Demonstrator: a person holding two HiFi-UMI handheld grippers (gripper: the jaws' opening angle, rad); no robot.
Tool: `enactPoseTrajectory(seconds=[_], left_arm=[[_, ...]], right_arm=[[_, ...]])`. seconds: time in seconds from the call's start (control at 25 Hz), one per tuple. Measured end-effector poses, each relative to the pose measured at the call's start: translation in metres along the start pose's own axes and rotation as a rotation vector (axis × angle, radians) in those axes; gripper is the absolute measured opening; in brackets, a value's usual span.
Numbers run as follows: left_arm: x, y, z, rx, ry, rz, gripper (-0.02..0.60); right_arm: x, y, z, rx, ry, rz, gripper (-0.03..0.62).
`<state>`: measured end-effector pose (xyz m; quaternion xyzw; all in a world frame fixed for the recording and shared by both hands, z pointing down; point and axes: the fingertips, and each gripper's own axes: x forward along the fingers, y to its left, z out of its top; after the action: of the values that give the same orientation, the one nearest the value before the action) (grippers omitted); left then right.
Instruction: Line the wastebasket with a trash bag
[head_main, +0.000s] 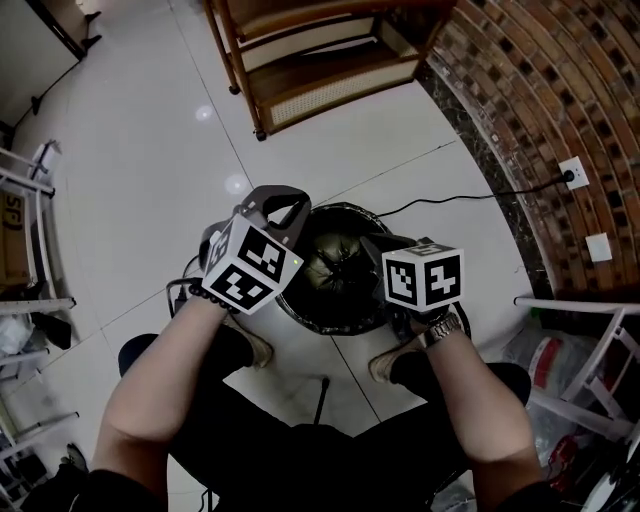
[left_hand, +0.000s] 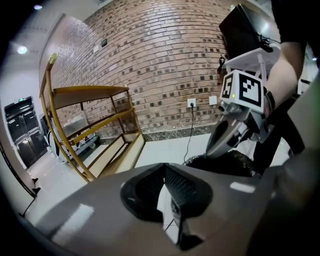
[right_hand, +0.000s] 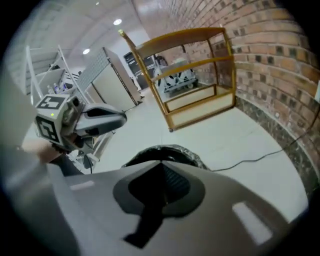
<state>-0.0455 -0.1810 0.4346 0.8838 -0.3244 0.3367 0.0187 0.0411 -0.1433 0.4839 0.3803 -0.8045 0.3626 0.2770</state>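
The round wastebasket (head_main: 300, 312) stands on the floor between the person's feet, with a black trash bag (head_main: 335, 268) bunched inside it and over its rim. My left gripper (head_main: 292, 208) hovers over the basket's left rim, jaws shut with nothing between them (left_hand: 165, 169). My right gripper (head_main: 380, 248) hangs over the right rim, mostly hidden under its marker cube. Its jaws are also shut and empty (right_hand: 161, 165). The bag-covered rim (right_hand: 167, 149) shows just past the right jaws. The left gripper view shows the right gripper (left_hand: 223, 136) above the black bag (left_hand: 227, 162).
A wooden shelf unit (head_main: 320, 60) stands beyond the basket against a curved brick wall (head_main: 540, 90). A black cable (head_main: 470, 197) runs from a wall socket (head_main: 573, 172) across the white tiles. Metal racks (head_main: 30, 250) flank both sides. The person's shoes (head_main: 255, 345) touch the basket.
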Motion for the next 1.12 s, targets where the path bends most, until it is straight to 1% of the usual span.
enactPoseTrajectory(seconds=[0.2, 0.28, 0.52, 0.68, 1.12], left_arm=[[-0.003, -0.02, 0.001, 0.055, 0.034, -0.032, 0.002], [-0.005, -0.026, -0.001, 0.067, 0.049, -0.043, 0.002], [-0.008, -0.044, -0.005, 0.07, 0.07, -0.062, 0.002], [-0.014, -0.061, -0.006, 0.066, 0.067, -0.084, 0.002], [-0.021, -0.102, -0.016, -0.075, 0.051, -0.119, 0.002]], right_arm=[[-0.023, -0.009, -0.003, -0.042, 0.0, -0.019, 0.002], [-0.029, -0.008, -0.003, -0.077, 0.003, -0.024, 0.002], [-0.034, -0.004, -0.005, -0.191, 0.009, -0.028, 0.002], [-0.034, 0.001, -0.012, -0.236, 0.005, -0.032, 0.002], [-0.039, 0.015, -0.035, -0.342, -0.044, -0.039, 0.002]])
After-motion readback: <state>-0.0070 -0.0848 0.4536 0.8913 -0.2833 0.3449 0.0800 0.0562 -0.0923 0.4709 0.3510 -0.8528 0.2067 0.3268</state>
